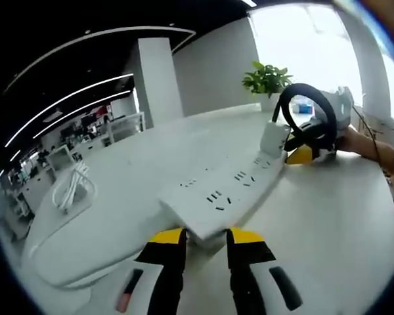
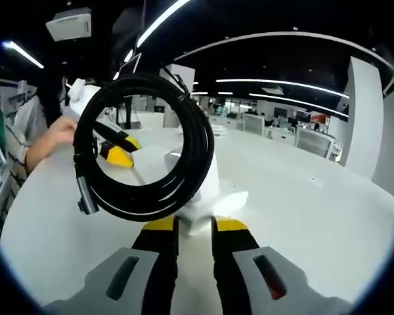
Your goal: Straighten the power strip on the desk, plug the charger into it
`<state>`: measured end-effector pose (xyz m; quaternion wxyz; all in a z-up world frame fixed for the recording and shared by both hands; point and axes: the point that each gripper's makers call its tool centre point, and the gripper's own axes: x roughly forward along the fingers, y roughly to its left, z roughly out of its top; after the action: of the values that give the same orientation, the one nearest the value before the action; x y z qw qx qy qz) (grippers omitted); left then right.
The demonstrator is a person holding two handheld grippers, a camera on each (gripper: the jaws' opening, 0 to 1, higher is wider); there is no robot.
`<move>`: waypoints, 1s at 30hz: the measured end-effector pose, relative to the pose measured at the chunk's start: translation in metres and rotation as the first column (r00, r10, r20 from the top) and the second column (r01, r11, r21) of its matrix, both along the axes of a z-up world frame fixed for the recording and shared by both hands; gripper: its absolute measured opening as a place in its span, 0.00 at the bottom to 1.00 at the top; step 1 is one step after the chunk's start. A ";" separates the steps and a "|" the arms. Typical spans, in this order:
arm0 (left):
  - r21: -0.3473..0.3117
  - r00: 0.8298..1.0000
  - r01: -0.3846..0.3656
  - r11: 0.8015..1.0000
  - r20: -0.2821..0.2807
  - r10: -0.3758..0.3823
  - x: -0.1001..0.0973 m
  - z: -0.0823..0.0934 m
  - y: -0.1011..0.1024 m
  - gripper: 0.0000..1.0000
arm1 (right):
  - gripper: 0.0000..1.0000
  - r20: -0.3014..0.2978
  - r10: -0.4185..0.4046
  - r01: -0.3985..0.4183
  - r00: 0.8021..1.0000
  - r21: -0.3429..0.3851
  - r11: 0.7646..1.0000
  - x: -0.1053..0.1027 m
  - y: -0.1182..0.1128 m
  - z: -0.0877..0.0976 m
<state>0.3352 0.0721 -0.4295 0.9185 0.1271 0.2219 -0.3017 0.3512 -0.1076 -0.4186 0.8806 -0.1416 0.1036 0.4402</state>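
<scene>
Both tongs grip: left (image 1: 205, 241) flat white power strip (image 1: 224, 190), right (image 2: 194, 226) boxy charger (image 2: 205, 184)

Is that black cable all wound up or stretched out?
Wound up. The black cable hangs in a round coil above the white charger clamped in the right gripper, its metal plug end dangling loose.

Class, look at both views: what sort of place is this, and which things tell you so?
Probably an open-plan office: rows of desks with monitors in the background, long linear ceiling lights, and a broad white desk carrying a white power strip.
</scene>
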 end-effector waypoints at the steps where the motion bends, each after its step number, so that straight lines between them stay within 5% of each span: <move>1: -0.001 1.000 0.000 1.000 0.000 0.000 0.000 0.000 0.000 0.25 | 0.19 0.000 0.000 0.000 1.000 0.000 1.000 0.000 0.000 0.000; 15: -0.045 1.000 -0.023 0.999 0.010 0.024 -0.002 -0.001 0.000 0.25 | 0.19 0.009 -0.011 0.010 1.000 0.034 0.999 0.000 -0.001 0.009; 30: -0.020 0.999 -0.034 0.999 0.025 0.035 -0.004 -0.002 0.005 0.26 | 0.20 0.018 -0.024 0.024 1.000 0.017 1.000 -0.002 -0.003 0.006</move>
<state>0.3313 0.0772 -0.4316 0.9274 0.1179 0.2097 -0.2863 0.3495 -0.1104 -0.4123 0.8878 -0.1371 0.0937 0.4291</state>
